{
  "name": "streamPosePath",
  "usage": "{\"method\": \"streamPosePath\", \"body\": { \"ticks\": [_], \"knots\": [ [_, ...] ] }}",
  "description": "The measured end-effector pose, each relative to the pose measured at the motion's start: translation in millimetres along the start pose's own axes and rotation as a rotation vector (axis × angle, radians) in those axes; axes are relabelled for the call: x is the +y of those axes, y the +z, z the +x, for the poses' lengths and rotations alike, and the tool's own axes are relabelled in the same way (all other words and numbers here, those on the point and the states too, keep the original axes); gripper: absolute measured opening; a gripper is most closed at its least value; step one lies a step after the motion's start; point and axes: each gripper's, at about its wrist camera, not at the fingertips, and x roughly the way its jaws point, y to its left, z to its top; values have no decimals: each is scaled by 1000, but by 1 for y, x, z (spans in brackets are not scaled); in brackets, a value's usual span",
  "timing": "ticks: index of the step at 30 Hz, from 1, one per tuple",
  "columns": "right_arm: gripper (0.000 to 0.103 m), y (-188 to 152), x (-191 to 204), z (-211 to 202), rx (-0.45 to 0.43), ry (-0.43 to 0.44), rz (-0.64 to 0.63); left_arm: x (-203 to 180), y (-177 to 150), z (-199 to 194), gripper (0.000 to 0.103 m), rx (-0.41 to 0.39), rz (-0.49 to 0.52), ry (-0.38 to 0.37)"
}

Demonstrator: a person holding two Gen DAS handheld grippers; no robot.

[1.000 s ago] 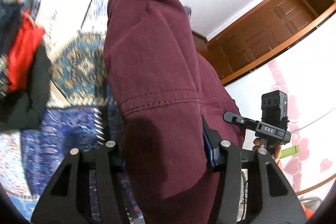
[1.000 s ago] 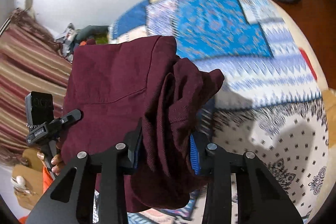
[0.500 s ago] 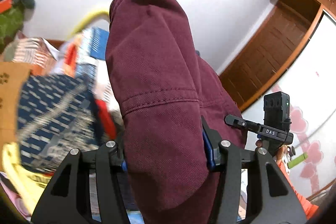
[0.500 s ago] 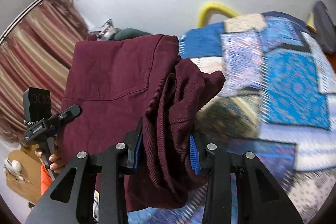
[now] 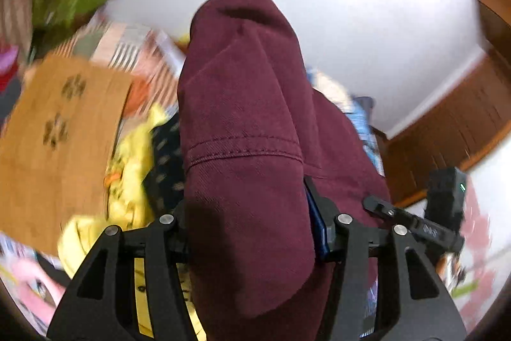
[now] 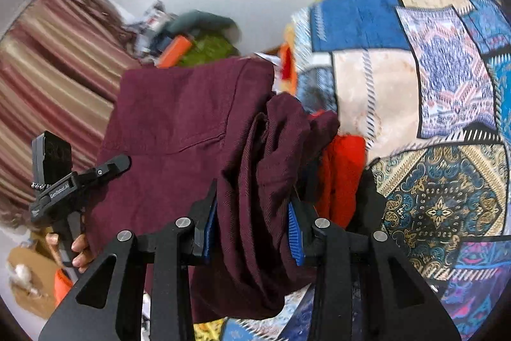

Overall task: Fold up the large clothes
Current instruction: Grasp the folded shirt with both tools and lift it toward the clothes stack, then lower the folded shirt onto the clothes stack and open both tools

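1. The patchwork bedspread [image 6: 431, 104], flat cloth in blue, cream and gold printed panels, fills the room to the right of the maroon garment; its far edge meets a bare white wall.
2. The maroon garment [image 6: 191, 130] is thick twill with a stitched seam across it. It hangs folded and is held up off the bedspread. Its long axis runs away from both cameras, and one end is bunched into ridged pleats.
3. A tan cardboard sheet [image 5: 60, 143] with paw prints lies left of the garment, blurred, and crumpled yellow cloth [image 5: 134, 168] lies between the two.
4. The left tongs [image 5: 252, 222] pinch a broad rounded fold of the garment.
5. The right tongs [image 6: 252, 226] pinch the bunched pleats, blue pads against the cloth on both sides.
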Motion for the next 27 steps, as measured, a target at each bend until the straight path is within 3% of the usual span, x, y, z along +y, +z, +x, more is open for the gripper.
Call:
{"method": "streamPosePath", "body": {
  "ticks": [2, 4, 9, 16, 22, 27],
  "knots": [
    [37, 1, -8, 14, 15, -20, 13, 24, -2, 23, 59, 38, -59, 24],
    [41, 3, -14, 20, 20, -14, 20, 37, -6, 26, 63, 16, -58, 13],
    [49, 1, 1, 13, 25, -85, -54, 34, -7, 20, 68, 29, -66, 28],
    [50, 7, 8, -12, 52, -132, -40, 9, -11, -16, 75, -39, 0, 209],
    [50, -7, 37, -75, -44, -166, -167, -24, -34, -63, 75, -138, 66, 271],
    [50, -32, 73, -128, -152, -161, -251, -79, -68, -124, 75, -246, 151, 243]
  ]
}}
